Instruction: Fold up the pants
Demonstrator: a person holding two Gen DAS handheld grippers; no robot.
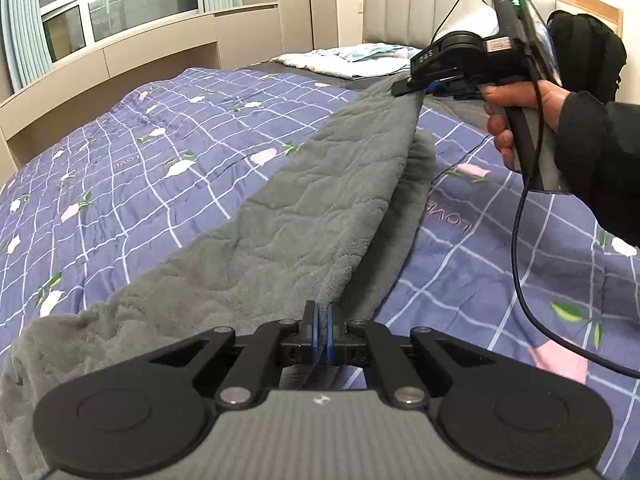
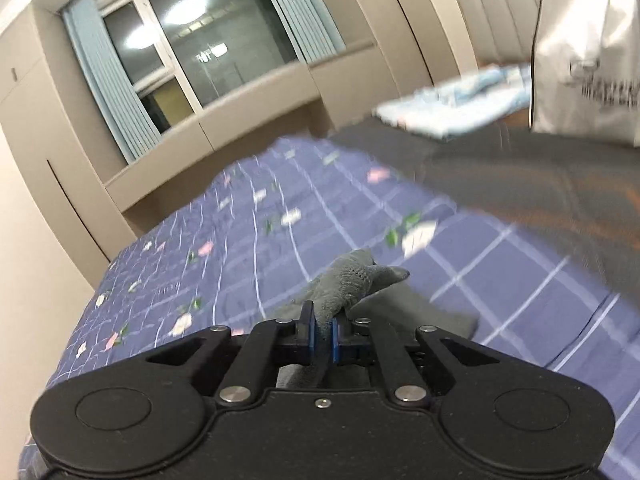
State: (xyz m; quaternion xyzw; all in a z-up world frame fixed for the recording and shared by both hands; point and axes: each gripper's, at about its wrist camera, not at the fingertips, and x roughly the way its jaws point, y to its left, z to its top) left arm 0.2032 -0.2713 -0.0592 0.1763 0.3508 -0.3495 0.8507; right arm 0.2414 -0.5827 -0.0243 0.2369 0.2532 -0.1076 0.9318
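Observation:
Grey fleece pants [image 1: 304,208] stretch across the bed from near left to far right, held taut between both grippers. My left gripper [image 1: 321,320] is shut on the near end of the pants, its blue pads pinching the fabric. My right gripper [image 1: 412,84], held by a hand in a dark sleeve, grips the far end of the cloth and lifts it off the quilt. In the right wrist view my right gripper [image 2: 323,330] is shut on a bunched tip of the grey pants [image 2: 352,276], which pokes out past the pads.
A purple checked quilt [image 1: 168,152] with flower prints covers the bed. A folded light-blue blanket [image 1: 352,58] lies near the grey headboard [image 1: 416,12]. A black backpack [image 1: 584,52] and a white bag [image 2: 588,60] stand at the head end. A black cable [image 1: 524,264] hangs from the right gripper.

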